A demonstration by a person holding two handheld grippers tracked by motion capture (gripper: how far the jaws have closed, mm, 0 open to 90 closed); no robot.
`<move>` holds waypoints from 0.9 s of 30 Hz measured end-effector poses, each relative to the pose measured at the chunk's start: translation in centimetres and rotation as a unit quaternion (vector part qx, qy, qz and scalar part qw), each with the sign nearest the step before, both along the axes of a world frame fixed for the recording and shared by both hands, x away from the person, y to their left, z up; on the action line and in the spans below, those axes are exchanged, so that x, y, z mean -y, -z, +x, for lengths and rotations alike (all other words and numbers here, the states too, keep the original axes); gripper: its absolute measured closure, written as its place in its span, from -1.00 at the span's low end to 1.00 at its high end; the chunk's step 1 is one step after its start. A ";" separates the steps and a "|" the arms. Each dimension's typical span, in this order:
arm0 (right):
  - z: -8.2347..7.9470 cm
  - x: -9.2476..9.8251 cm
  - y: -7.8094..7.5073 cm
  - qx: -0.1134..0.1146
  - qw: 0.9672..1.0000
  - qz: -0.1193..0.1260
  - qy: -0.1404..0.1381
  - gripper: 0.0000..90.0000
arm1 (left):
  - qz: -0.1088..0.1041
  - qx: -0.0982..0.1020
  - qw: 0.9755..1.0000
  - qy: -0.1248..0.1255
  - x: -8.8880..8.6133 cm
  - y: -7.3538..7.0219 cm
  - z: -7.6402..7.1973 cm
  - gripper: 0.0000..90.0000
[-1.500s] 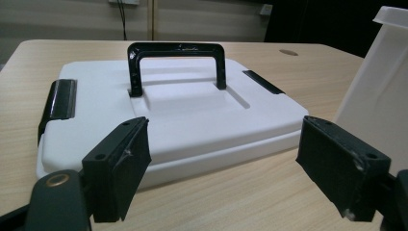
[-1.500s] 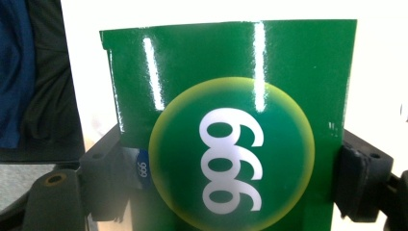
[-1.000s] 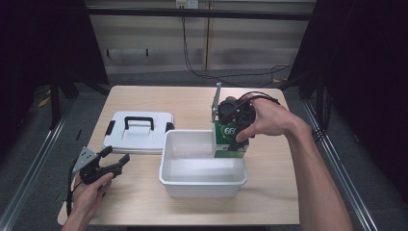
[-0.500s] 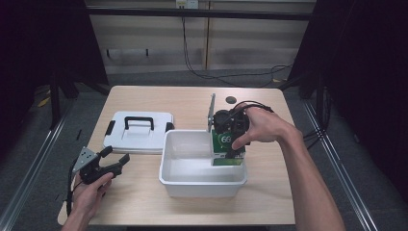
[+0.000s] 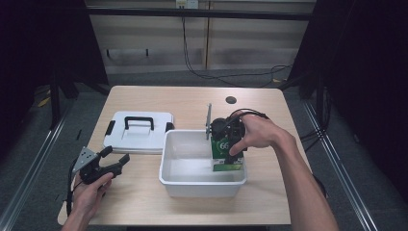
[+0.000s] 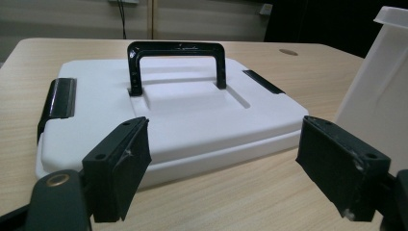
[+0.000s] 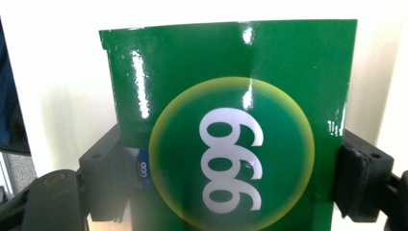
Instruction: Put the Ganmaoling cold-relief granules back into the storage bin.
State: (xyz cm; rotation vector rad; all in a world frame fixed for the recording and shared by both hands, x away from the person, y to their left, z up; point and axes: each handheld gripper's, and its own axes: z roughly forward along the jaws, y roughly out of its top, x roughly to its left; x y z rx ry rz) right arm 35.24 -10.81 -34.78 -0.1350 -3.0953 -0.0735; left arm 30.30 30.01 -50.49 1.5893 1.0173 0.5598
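Note:
A green box with a white number in a yellow ring stands in the right end of the white tub. My right gripper comes down on it from above and is shut on it; in the right gripper view the black jaws press both sides of the green box. My left gripper rests low over the table near the front left, open and holding nothing. Its jaws point at the white lid with the black handle, which lies flat a short way ahead.
The white lid lies to the left of the tub on the wooden table. A dark round hole marks the tabletop at the back right. The tub's wall rises at the right of the left gripper view.
My right gripper has carried the green box down and toward the front, into the tub's right end. The left gripper has stayed where it was.

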 end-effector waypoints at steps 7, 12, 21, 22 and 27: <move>0.2 0.3 1.3 -0.005 1.000 0.012 -0.007 -0.64 | 0.001 0.001 1.000 0.000 0.0 0.0 0.0 -0.58; 0.3 0.4 2.1 -0.007 1.000 0.018 -0.004 -0.64 | 0.000 0.000 1.000 0.000 0.0 0.0 0.0 -0.58; 0.5 0.2 3.6 -0.019 1.000 0.007 0.004 -0.64 | 0.001 0.001 1.000 0.001 0.0 0.0 0.0 -0.58; 0.6 0.1 3.7 -0.018 1.000 0.007 -0.001 -0.64 | 0.001 0.001 1.000 0.001 0.0 0.0 0.0 -0.58; 0.7 0.0 4.3 -0.021 1.000 0.002 0.003 -0.65 | 0.000 0.002 1.000 0.002 0.0 0.0 0.0 -0.58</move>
